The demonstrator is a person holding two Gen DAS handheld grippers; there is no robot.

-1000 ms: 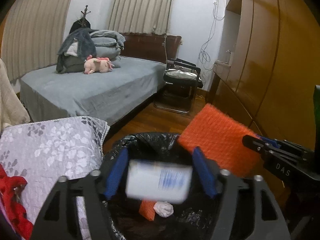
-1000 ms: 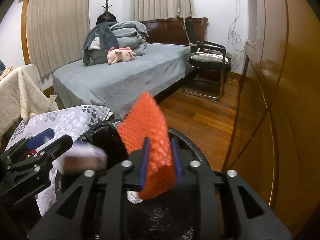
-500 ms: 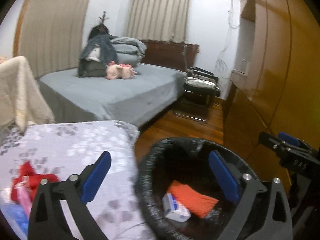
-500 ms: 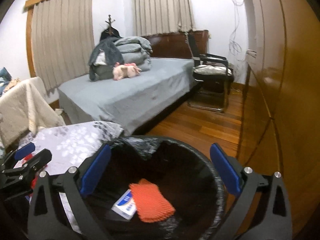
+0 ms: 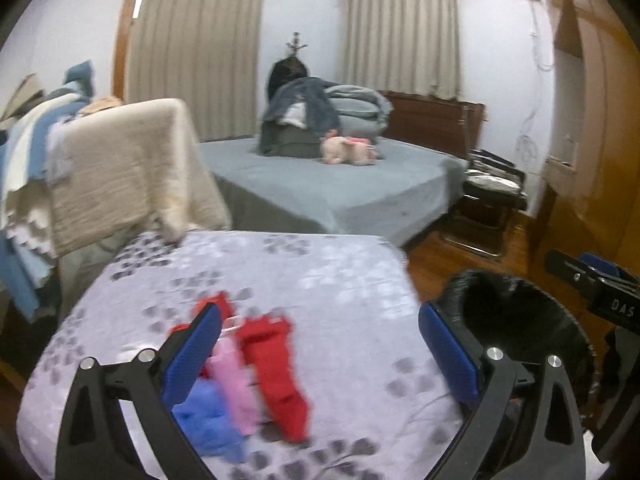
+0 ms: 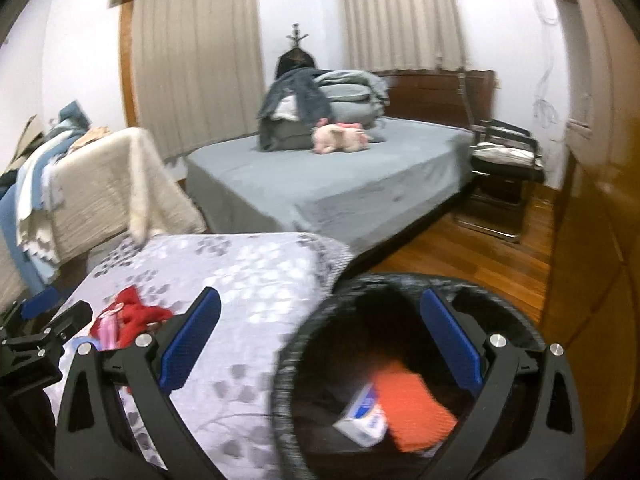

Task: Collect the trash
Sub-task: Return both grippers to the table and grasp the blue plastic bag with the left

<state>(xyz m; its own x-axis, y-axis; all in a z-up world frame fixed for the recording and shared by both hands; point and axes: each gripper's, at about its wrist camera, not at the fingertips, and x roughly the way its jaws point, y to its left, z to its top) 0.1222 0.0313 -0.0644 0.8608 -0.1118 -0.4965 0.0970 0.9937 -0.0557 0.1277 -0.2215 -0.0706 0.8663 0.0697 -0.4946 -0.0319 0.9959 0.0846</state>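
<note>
Left gripper (image 5: pixel 320 354) spread wide, empty, above red cloth (image 5: pixel 276 364), pink (image 5: pixel 234 384) and blue (image 5: pixel 208 420) pieces on floral-covered bench (image 5: pixel 320 272); right gripper (image 6: pixel 320 334) also spread wide, empty, over rim of black-lined bin (image 6: pixel 400 284); orange mesh sponge (image 6: pixel 416 408) and white-blue carton (image 6: pixel 362 416) lying inside bin, touching; bin just beside bench; grey bed (image 6: pixel 328 184) behind.
</note>
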